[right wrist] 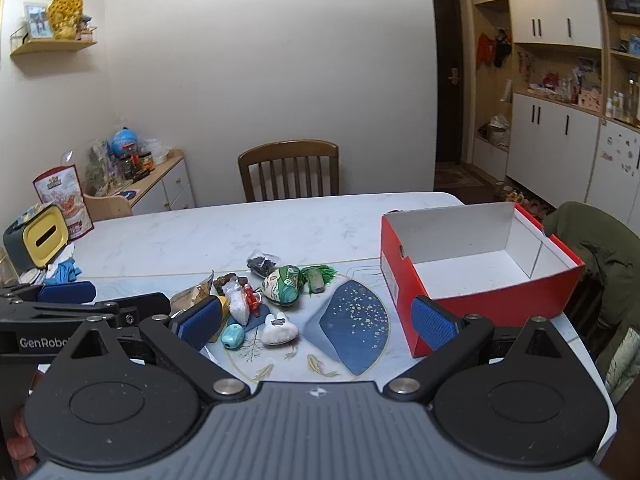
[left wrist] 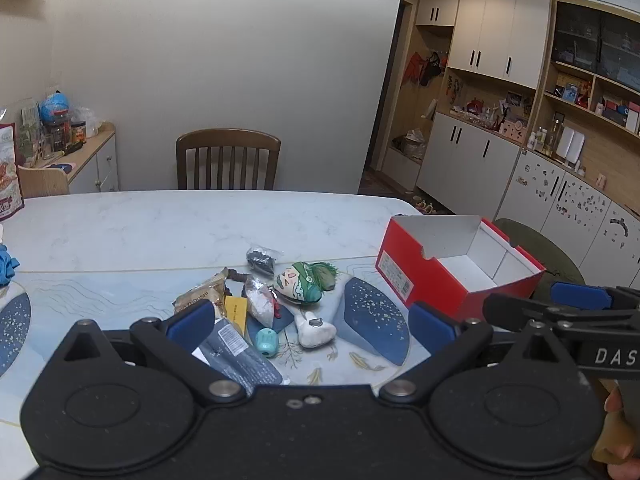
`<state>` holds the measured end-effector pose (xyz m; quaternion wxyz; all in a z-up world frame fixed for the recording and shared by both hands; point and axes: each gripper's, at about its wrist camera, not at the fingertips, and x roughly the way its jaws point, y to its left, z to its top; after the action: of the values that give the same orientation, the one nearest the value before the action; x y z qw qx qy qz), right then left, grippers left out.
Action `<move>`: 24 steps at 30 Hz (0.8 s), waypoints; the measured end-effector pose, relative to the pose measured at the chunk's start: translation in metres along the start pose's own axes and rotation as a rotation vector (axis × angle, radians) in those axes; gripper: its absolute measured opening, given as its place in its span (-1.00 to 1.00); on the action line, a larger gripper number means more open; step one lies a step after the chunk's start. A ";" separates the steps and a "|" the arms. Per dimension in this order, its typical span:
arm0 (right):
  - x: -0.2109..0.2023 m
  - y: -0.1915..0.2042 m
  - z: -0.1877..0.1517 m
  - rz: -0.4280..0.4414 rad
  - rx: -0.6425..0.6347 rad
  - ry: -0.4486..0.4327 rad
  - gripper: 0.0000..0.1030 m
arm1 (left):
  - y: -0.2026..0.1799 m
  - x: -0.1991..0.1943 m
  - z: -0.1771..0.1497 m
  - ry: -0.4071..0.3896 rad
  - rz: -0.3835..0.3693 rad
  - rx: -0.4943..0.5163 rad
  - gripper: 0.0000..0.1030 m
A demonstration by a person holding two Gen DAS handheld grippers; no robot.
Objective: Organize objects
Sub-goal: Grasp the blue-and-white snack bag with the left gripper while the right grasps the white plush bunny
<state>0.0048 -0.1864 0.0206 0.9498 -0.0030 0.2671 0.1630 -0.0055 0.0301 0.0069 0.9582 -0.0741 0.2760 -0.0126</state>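
White marble table (left wrist: 160,232) fills mid-frame. Red box (right wrist: 404,280), open & empty, sits right of centre. Pile of small objs centre: painted green pouch (right wrist: 282,284), white charm (right wrist: 280,332), teal bead (right wrist: 233,337). Left gripper (left wrist: 310,326) & right gripper (right wrist: 316,322) both wide apart, holding nothing, low in frame.

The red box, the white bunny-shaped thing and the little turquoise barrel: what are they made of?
The red box looks like cardboard: thin folded walls, a matte white inside and a printed label. The white bunny-shaped thing seems soft, perhaps fabric or foam, since its surface is matte and slightly lumpy; I cannot be sure. The turquoise barrel looks like smooth plastic or glazed ceramic, given its faint sheen.
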 end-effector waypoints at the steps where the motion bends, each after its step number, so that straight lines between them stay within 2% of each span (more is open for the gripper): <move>1: 0.001 0.000 0.001 -0.002 -0.005 0.001 0.97 | 0.000 0.000 -0.001 0.003 0.009 -0.002 0.99; 13: 0.028 -0.009 0.008 0.045 -0.019 0.041 0.97 | 0.015 0.025 0.007 0.044 0.066 -0.026 0.99; 24: 0.114 -0.007 -0.001 0.167 -0.180 0.146 0.97 | 0.045 0.083 -0.003 0.206 0.191 -0.058 0.97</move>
<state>0.0982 -0.1581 -0.0392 0.9068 -0.0777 0.3193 0.2640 0.0629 0.0683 -0.0461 0.9191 -0.0737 0.3790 0.0791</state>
